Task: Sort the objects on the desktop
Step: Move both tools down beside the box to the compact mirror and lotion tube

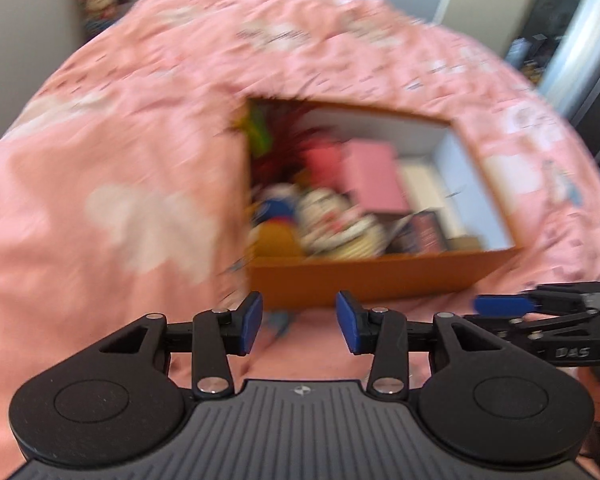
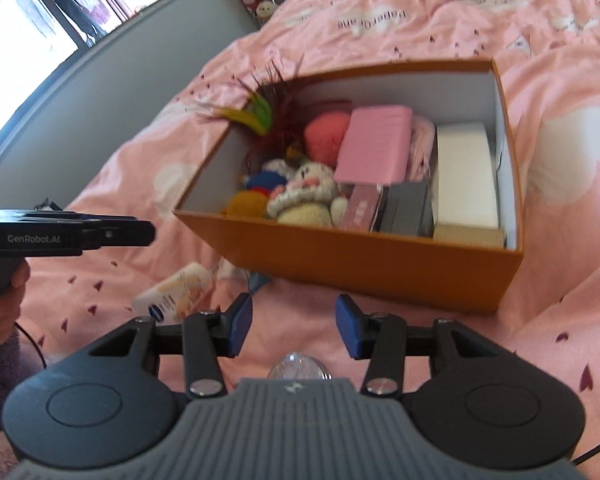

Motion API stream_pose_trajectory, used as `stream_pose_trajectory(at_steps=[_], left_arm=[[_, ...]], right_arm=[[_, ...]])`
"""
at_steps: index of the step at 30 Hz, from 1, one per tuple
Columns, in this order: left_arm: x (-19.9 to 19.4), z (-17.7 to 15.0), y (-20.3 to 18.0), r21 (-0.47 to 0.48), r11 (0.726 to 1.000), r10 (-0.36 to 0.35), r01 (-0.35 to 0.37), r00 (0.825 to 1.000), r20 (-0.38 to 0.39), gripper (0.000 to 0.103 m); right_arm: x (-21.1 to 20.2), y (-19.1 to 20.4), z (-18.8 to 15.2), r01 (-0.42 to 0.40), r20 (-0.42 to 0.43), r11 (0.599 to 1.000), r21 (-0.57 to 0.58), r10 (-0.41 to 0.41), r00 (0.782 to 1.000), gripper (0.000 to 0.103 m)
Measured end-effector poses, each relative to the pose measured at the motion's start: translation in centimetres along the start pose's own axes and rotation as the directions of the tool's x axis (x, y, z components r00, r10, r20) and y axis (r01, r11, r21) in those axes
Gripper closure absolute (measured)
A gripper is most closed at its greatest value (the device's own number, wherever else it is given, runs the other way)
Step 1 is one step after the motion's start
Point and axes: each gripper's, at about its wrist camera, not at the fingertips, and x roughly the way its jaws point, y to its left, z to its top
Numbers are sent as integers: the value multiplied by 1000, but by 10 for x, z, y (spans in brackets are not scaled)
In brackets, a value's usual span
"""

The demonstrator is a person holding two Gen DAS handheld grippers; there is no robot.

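Both grippers, left [image 1: 299, 322] and right [image 2: 294, 325], are held half open with nothing between the blue pads. A tube [image 2: 176, 294] is seen lying on the pink bedding [image 2: 540, 340], just beside the orange box [image 2: 380, 276]. It looks light, smooth and squashy, so it is best pinched gently across its middle.

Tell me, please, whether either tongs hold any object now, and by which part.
Nothing is held. The left tongs and the right tongs stand open, with only the pink bedcover between their pads.
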Motion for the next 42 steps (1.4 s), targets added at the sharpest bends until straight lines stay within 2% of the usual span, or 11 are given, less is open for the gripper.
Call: stream_pose_trajectory(at_steps=[2,7,12,21,29,31,36,39,42], left_arm=[[6,-7,8,-18,998,57,-58,998,-30,53],[13,-27,23,-38,982,180,-185,979,-99,53],[17,-39,30,-36,970,236,-242,963,-132,49],[22,-50,37,-37,971,226,-235,959,-171,49],[25,-54,39,-42,972,218,-229,959,-179,48],[24,-54,40,-44,973,215,-226,960,-180,48],[22,-54,40,-40,975,206,-217,961,-186,48],[21,-55,43,-50,977,192,-205,962,-192,48],[18,-56,47,-68,979,175,-192,964,-199,48]], right_arm=[[12,-3,-4,10,-42,1000,18,-9,999,54],[40,-7,-18,34,-145,999,32,-29,989,48],[65,-5,-30,49,-239,999,21,-43,970,47],[95,-2,-37,71,-341,997,-9,-70,938,47],[116,-1,-34,86,-393,995,-50,-99,914,45],[117,2,-34,79,-393,995,-68,-99,914,49],[109,8,-32,62,-382,995,-84,-90,920,72],[105,12,-30,21,-386,998,-62,-43,921,81],[101,20,-27,-19,-376,998,-61,-6,926,84]])
